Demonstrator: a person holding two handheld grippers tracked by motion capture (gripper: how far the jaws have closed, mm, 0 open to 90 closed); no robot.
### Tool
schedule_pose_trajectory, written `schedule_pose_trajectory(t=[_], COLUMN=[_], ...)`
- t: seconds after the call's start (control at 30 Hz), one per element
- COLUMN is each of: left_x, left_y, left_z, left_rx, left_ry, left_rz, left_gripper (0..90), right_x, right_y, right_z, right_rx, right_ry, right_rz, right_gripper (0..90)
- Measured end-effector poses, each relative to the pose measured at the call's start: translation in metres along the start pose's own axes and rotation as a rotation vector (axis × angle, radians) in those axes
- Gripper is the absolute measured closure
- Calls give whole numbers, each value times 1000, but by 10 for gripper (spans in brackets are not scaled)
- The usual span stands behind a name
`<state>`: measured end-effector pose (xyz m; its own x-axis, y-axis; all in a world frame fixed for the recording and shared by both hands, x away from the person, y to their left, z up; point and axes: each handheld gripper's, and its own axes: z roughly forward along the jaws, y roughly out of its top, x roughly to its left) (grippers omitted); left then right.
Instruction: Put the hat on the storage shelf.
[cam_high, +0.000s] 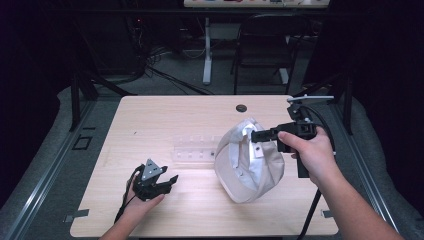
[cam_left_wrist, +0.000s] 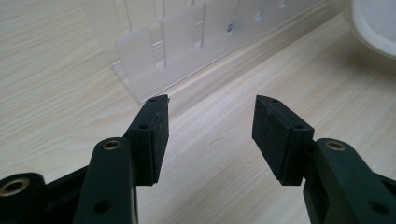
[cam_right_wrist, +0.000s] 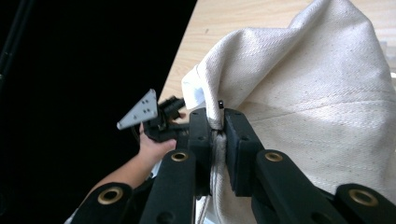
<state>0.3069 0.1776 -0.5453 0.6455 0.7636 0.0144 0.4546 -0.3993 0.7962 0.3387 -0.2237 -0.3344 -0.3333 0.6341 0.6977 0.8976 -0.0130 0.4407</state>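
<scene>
The cream cloth bag sat right of centre on my table. My right gripper had its 2 jaws clamped on the bag's rim. My left gripper rested gaping and empty near the clear plastic rack.

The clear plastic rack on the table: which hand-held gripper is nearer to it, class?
Left. The left hand-held gripper sits open just short of the clear plastic rack, its jaws pointing towards it. The right hand-held gripper is beyond the rack's other end, clamped on the cream cap.
</scene>
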Motion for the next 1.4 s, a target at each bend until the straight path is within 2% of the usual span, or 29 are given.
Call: schedule_pose_trajectory(t=[0.17, 0.2, 0.4, 0.53, 0.67, 0.7, 0.83, 0.93, 0.97, 1.0, 1.23, 1.4], left_x=[-10, -14, -22, -32, -43, -49, -57, -70, -77, -77, -104, -112], left_y=[6, 13, 26, 37, 47, 53, 61, 69, 74, 74, 89, 93], left_z=[-5, -9, -15, -20, -23, -22, -18, -13, -11, -11, 5, 13], left_rx=[-25, -52, -88, -115, -132, -132, -123, -124, -129, -129, -115, -104], left_ry=[-23, -28, -26, -34, -60, -71, -99, -111, -120, -120, -168, -180], left_rz=[12, 12, 14, 30, 57, 73, 87, 109, 126, 126, 167, 175], left_gripper=[465, 464, 436, 427, 413, 405, 404, 394, 378, 365, 323, 318], right_x=[8, 10, 18, 24, 30, 33, 37, 40, 41, 41, 44, 45], right_y=[8, 9, 18, 26, 34, 37, 43, 48, 52, 52, 61, 67], right_z=[2, 2, 5, 6, 8, 8, 9, 10, 13, 13, 23, 29], right_rx=[-13, -13, -21, -28, -33, -35, -46, -50, -53, -53, -61, -71], right_ry=[7, 8, 13, 12, 9, 10, 8, 0, -1, -1, -5, -1], right_rz=[-8, -10, -12, -17, -24, -28, -28, -30, -30, -30, -22, -20], right_gripper=[821, 821, 821, 821, 821, 821, 821, 821, 821, 821, 821, 822])
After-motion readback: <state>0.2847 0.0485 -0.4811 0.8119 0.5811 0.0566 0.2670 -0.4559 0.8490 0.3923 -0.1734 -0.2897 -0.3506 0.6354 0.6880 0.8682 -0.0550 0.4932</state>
